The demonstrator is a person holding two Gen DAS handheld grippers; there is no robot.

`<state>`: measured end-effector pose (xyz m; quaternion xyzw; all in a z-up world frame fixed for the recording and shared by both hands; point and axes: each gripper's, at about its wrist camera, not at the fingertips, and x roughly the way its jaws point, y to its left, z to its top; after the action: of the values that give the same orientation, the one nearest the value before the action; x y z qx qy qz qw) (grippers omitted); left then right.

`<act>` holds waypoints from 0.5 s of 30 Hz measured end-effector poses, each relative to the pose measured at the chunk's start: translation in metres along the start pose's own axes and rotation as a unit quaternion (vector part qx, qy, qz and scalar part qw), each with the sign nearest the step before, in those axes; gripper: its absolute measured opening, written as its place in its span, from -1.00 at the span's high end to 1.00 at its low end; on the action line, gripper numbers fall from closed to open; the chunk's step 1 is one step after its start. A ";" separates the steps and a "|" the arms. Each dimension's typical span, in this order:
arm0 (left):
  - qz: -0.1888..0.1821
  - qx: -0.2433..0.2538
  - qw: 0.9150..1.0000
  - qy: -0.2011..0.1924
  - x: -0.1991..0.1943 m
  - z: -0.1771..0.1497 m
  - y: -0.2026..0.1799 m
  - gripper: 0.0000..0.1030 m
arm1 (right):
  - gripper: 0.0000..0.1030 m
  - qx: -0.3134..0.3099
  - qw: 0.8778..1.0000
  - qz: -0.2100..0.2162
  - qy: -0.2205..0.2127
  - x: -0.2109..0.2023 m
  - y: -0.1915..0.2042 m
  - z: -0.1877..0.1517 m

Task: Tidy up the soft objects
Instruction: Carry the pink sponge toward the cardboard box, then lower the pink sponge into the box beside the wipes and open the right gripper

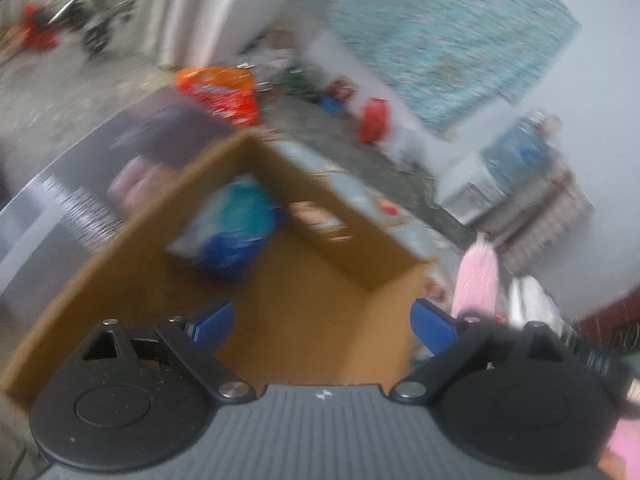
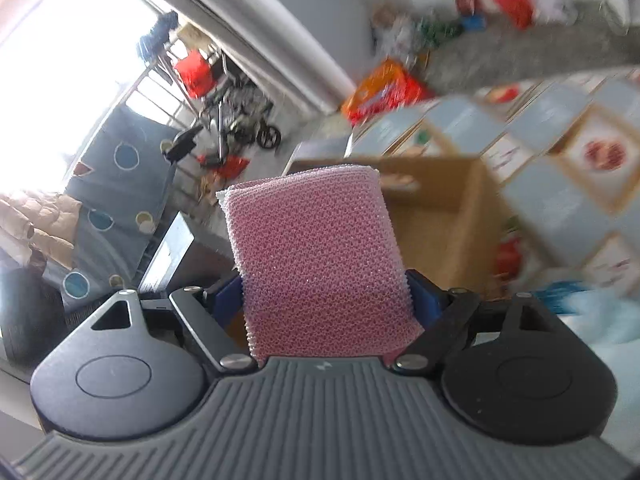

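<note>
My left gripper [image 1: 323,322] is open over an open cardboard box [image 1: 352,240], with nothing between its blue fingers [image 1: 212,326]. Inside the box, near its far corner, lies a soft blue and teal pack [image 1: 236,232]. My right gripper [image 2: 326,304] is shut on a pink mesh sponge [image 2: 316,256], which stands upright between the blue pads and hides most of them. That pink sponge [image 1: 478,280] also shows at the right edge of the left wrist view, beside the box. Beyond the sponge, the same cardboard box [image 2: 440,208] is visible. Both views are motion-blurred.
An orange pack [image 1: 220,92] and a red bag [image 1: 374,120] lie on the floor beyond the box. A tiled play mat [image 2: 560,152] spreads to the right. A stroller [image 2: 240,120] stands by the bright window. A white box [image 1: 468,192] sits against the wall.
</note>
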<state>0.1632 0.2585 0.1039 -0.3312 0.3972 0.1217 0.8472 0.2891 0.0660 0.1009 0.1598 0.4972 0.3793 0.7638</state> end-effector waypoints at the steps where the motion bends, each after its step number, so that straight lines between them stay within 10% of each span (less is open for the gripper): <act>1: 0.005 -0.013 1.000 0.002 0.000 0.002 0.014 -0.85 | -0.63 0.001 1.000 -0.006 0.007 0.014 0.012 -0.001; 15: 0.024 -0.090 0.996 0.018 0.002 0.000 0.117 -0.85 | -0.66 0.081 0.978 -0.191 0.025 0.194 0.013 0.009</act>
<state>0.1091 0.3464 0.0478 -0.3983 0.4077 0.1710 0.8037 0.3346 0.2190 -0.0110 0.1140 0.5667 0.1890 0.7938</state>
